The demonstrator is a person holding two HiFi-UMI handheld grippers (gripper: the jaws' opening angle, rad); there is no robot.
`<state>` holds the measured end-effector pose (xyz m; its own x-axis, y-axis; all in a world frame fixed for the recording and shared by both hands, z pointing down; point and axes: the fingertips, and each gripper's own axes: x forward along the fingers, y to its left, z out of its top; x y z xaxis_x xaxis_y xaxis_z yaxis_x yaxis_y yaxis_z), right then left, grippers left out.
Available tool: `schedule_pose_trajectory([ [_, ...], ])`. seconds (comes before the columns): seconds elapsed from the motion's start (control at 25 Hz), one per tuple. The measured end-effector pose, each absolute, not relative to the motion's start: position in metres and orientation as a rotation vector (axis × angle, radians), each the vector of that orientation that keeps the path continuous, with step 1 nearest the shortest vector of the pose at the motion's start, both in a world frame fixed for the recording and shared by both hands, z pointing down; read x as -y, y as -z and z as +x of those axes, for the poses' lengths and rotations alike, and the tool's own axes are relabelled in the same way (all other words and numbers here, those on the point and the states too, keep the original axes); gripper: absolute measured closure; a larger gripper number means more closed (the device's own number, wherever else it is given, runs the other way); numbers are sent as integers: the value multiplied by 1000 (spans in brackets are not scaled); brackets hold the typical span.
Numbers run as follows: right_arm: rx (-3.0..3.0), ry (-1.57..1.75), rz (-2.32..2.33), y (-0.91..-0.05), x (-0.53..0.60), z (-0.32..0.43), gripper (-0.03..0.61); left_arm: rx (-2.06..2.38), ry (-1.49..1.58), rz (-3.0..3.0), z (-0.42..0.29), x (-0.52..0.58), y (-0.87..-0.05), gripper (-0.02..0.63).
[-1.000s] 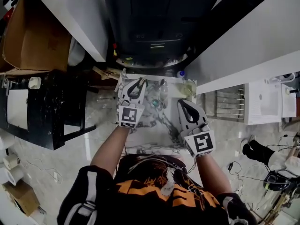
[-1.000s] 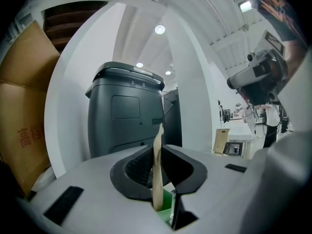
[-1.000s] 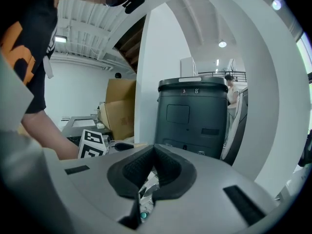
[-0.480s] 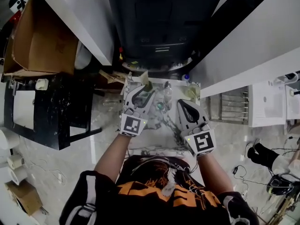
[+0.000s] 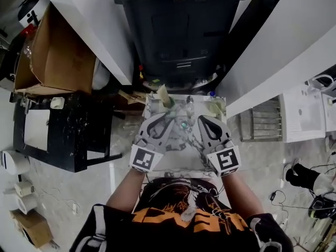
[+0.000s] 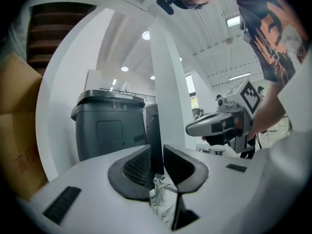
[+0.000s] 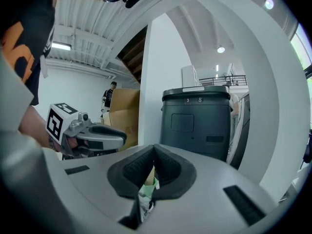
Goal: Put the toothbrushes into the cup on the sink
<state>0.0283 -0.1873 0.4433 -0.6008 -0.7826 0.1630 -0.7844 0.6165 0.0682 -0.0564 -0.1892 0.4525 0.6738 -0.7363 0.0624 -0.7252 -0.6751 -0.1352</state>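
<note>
The marble sink (image 5: pixel 176 159) lies just in front of the person. At its back left corner stands a pale beige cup-like thing (image 5: pixel 163 95) with something tall in it; I cannot make out toothbrushes. My left gripper (image 5: pixel 166 121) hovers over the basin's left side, short of that cup. Its jaws are closing with a gap left and nothing between them; beyond them in the left gripper view (image 6: pixel 157 167) shows the chrome faucet (image 6: pixel 159 195). My right gripper (image 5: pixel 202 121) is over the basin's right side, shut and empty (image 7: pixel 153 167). A green and beige cup (image 7: pixel 147 185) shows below its jaws.
A dark grey bin (image 5: pixel 181 25) stands right behind the sink. White walls flank it. A cardboard box (image 5: pixel 55 62) and a black stand (image 5: pixel 58 130) are to the left. A greenish cup (image 5: pixel 216 107) sits at the sink's back right.
My left gripper has drawn back from the sink's back left corner toward the person, jaws spread, uncovering the beige thing there. The right gripper has stayed shut and nearly still.
</note>
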Motion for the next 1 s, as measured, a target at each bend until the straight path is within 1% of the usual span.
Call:
schedule_pose_trajectory([
  [0.12,2652,-26,1310,-442,179,32,563,-1254,97,-2823,-55,173,-432,532],
  [0.36,2682,-7,1337,-428,159,37,563,-1200,4,-2814,-41,145,-393,557],
  [0.56,2709,19,1357,-414,142,43,563,-1210,-27,-2848,-36,132,-390,566],
  [0.76,2742,104,1367,-393,122,44,563,-1204,13,-2849,-32,121,-389,572],
  [1.0,2736,34,1380,-397,119,51,563,-1145,-29,-2846,-19,110,-375,577],
])
